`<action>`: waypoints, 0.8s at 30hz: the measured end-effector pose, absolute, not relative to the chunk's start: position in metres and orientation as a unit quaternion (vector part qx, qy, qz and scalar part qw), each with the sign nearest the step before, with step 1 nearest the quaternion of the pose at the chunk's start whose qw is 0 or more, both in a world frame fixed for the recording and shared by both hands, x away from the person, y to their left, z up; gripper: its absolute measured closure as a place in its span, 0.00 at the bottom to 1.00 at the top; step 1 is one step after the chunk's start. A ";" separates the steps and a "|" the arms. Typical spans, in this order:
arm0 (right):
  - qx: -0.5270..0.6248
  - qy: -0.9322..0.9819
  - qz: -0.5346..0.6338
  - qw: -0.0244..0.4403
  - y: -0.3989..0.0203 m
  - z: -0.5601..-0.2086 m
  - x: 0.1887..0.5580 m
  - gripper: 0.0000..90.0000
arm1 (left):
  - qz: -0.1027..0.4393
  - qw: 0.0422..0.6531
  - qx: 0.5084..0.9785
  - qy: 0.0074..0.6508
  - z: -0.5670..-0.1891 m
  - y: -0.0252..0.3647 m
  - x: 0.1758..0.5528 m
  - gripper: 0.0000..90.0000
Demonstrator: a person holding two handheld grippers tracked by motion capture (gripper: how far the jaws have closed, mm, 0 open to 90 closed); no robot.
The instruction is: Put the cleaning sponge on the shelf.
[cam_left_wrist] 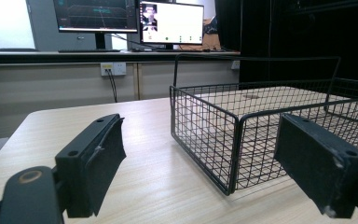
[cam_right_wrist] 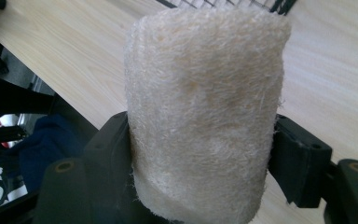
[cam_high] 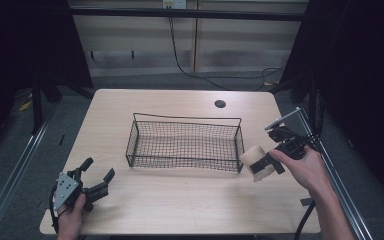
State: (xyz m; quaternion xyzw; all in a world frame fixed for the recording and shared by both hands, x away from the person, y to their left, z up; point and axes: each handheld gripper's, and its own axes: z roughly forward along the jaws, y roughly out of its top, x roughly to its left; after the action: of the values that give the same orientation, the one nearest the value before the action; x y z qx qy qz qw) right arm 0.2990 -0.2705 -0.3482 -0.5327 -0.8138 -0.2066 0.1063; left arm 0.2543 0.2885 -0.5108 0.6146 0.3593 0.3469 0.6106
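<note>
High view looks down on the table (cam_high: 180,200); both gripper views sit low, sharing the wire basket (cam_left_wrist: 223,135)

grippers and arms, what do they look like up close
Both are black two-jaw tools with flat rectangular pads. The left gripper carries a grey three-cornered plate with small holes; the right gripper has a grey plate too, and a black cable trails below that forearm. Forearms are bare, no sleeves visible.

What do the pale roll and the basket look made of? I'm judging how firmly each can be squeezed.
Pale roll: coarse, matted, cream-coloured fibres, probably loofah or a similar plant fibre; the surface looks fuzzy and matte. The right hand-held gripper is shut on it. Basket: thin black wire in a grid with a thicker rim, apparently coated metal, judging by its even dark finish.
</note>
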 end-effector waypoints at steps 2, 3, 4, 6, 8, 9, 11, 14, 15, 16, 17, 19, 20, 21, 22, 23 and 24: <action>-0.527 -0.816 -0.210 0.108 -0.267 -0.345 0.301 0.32 | 0.347 0.611 0.615 0.359 -0.511 0.288 0.254 0.17; -0.527 -0.817 -0.210 0.106 -0.266 -0.344 0.302 0.32 | 0.347 0.611 0.615 0.359 -0.511 0.289 0.254 0.17; -0.526 -0.817 -0.210 0.106 -0.265 -0.343 0.303 0.32 | 0.347 0.611 0.615 0.359 -0.511 0.289 0.254 0.17; -0.522 -0.819 -0.210 0.108 -0.262 -0.339 0.303 0.32 | 0.347 0.611 0.615 0.359 -0.511 0.288 0.254 0.17; -0.522 -0.819 -0.213 0.108 -0.261 -0.336 0.304 0.32 | 0.347 0.610 0.615 0.359 -0.511 0.289 0.254 0.17; -0.520 -0.820 -0.214 0.104 -0.261 -0.334 0.305 0.32 | 0.347 0.611 0.615 0.359 -0.511 0.289 0.254 0.17; -0.521 -0.820 -0.215 0.105 -0.260 -0.332 0.306 0.32 | 0.347 0.611 0.615 0.359 -0.511 0.289 0.254 0.17; -0.525 -0.818 -0.212 0.102 -0.258 -0.332 0.309 0.32 | 0.347 0.611 0.615 0.359 -0.511 0.289 0.254 0.17; -0.523 -0.818 -0.214 0.105 -0.258 -0.332 0.309 0.32 | 0.347 0.611 0.615 0.359 -0.511 0.289 0.254 0.17; -0.523 -0.817 -0.219 0.101 -0.256 -0.331 0.310 0.32 | 0.347 0.611 0.615 0.359 -0.511 0.288 0.254 0.17; -0.522 -0.818 -0.220 0.101 -0.256 -0.329 0.311 0.32 | 0.347 0.611 0.615 0.359 -0.511 0.289 0.254 0.17; -0.520 -0.819 -0.220 0.101 -0.253 -0.326 0.314 0.32 | 0.347 0.611 0.615 0.359 -0.511 0.289 0.254 0.17; -0.520 -0.820 -0.219 0.100 -0.251 -0.324 0.315 0.32 | 0.347 0.611 0.615 0.359 -0.511 0.289 0.254 0.17; -0.519 -0.820 -0.221 0.097 -0.249 -0.322 0.317 0.32 | 0.347 0.611 0.615 0.359 -0.511 0.289 0.254 0.17; -0.516 -0.822 -0.222 0.096 -0.247 -0.320 0.319 0.32 | 0.347 0.611 0.615 0.359 -0.511 0.289 0.254 0.17; -0.517 -0.821 -0.221 0.097 -0.244 -0.318 0.320 0.32 | 0.347 0.611 0.615 0.359 -0.511 0.289 0.254 0.17; -0.516 -0.823 -0.219 0.097 -0.242 -0.317 0.322 0.32 | 0.347 0.611 0.615 0.359 -0.511 0.289 0.254 0.17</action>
State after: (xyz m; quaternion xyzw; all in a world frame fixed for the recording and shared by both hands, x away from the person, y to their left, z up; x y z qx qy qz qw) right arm 0.3223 -0.2423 -0.3169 -0.5155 -0.8227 -0.2189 0.0969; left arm 0.2543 0.2885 -0.5108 0.6146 0.3592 0.3469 0.6107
